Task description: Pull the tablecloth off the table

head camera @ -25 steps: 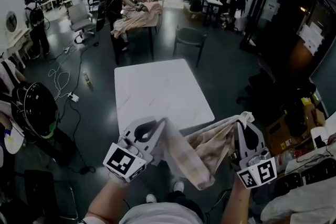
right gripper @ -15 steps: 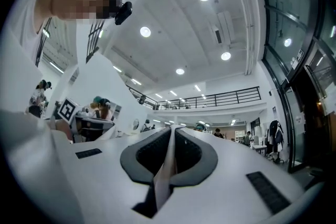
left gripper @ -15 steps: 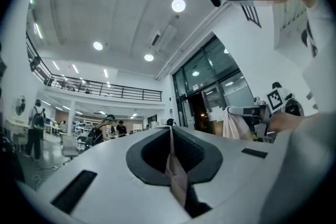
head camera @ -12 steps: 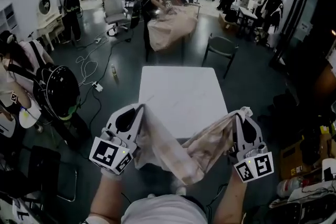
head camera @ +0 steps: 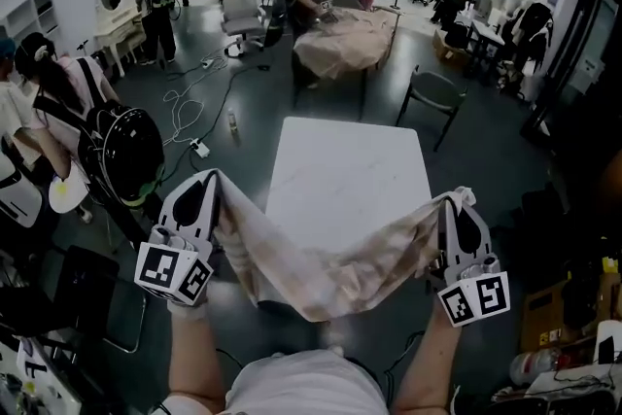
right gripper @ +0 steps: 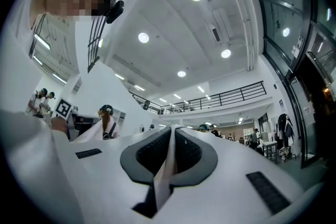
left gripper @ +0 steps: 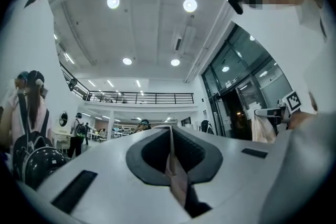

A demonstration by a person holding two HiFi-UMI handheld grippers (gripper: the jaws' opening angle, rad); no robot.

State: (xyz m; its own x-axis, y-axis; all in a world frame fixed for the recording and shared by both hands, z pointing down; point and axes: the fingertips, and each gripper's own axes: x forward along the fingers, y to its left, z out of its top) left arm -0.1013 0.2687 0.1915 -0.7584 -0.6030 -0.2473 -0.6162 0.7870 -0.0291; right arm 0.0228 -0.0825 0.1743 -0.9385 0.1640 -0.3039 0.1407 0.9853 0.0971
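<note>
Tablecloth (head camera: 321, 269): beige, faintly mottled, creased, drawn out into a sagging band between the two grippers. It hangs in the air in front of the near edge of the white table (head camera: 350, 165), lowest at its middle; whether it touches that edge cannot be told. The table top that shows is bare white. Left gripper (head camera: 207, 178): jaws pressed together on a thin fold of the cloth at its left end, confirmed in the left gripper view (left gripper: 170, 136). Right gripper (head camera: 461, 196): jaws likewise closed on the right end, with the fold running down between the dark pads (right gripper: 170, 139). Each gripper's cube carries black-and-white square markers. Beyond the far edge stands a grey chair (head camera: 433, 93).
</note>
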